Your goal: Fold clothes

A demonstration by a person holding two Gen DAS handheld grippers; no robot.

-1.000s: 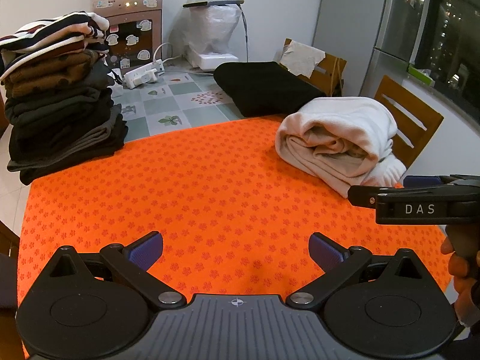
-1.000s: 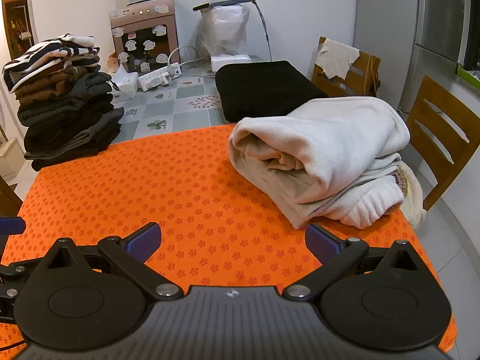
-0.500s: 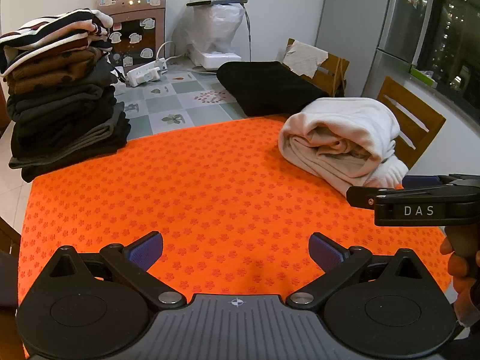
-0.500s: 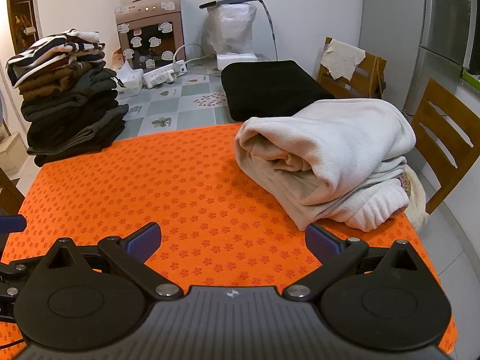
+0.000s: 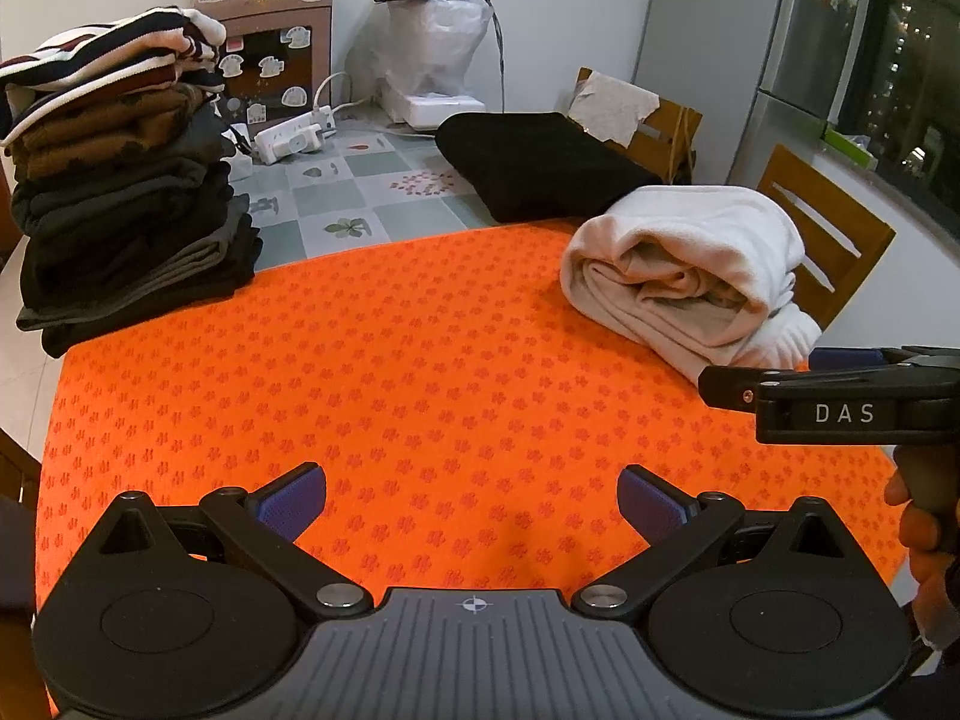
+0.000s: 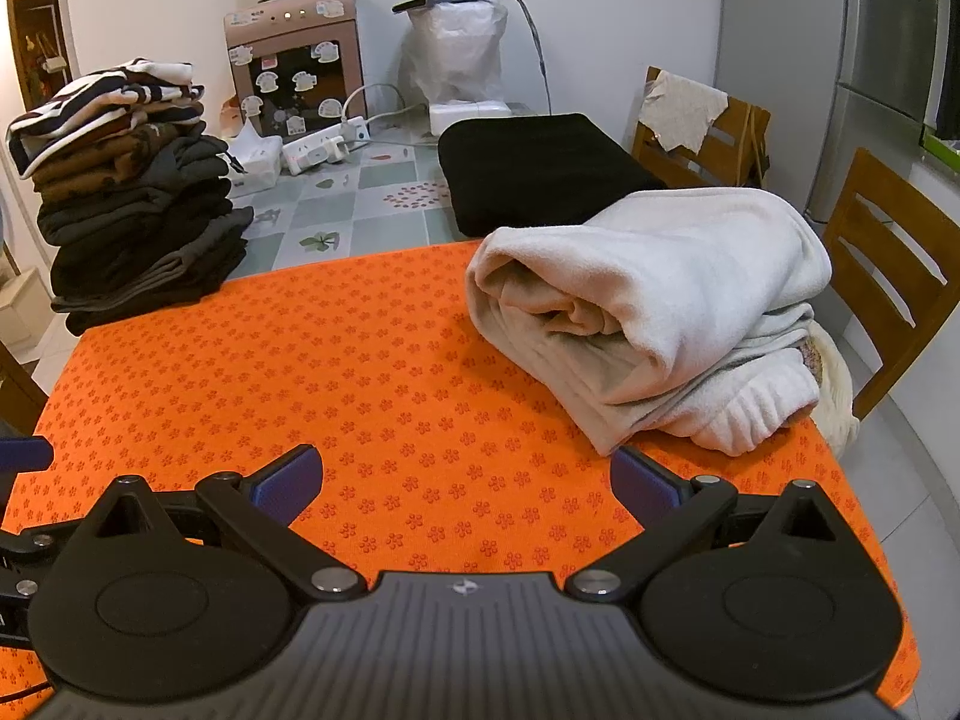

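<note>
My left gripper (image 5: 471, 495) and right gripper (image 6: 465, 480) hover over the orange mat (image 5: 420, 372), jaws spread wide on both, grasping nothing. The cream garment (image 6: 654, 294), loosely bundled, lies on the mat's far right part, ahead of my right gripper and near its right finger (image 6: 645, 486); in the left view the bundle (image 5: 690, 270) sits just beyond the right gripper's body. A stack of folded clothes (image 5: 120, 180) stands at the mat's far left corner. A black folded cloth (image 6: 540, 168) rests on the tiled tabletop beyond. 2 wooden chairs (image 6: 888, 276) stand at right.
</note>
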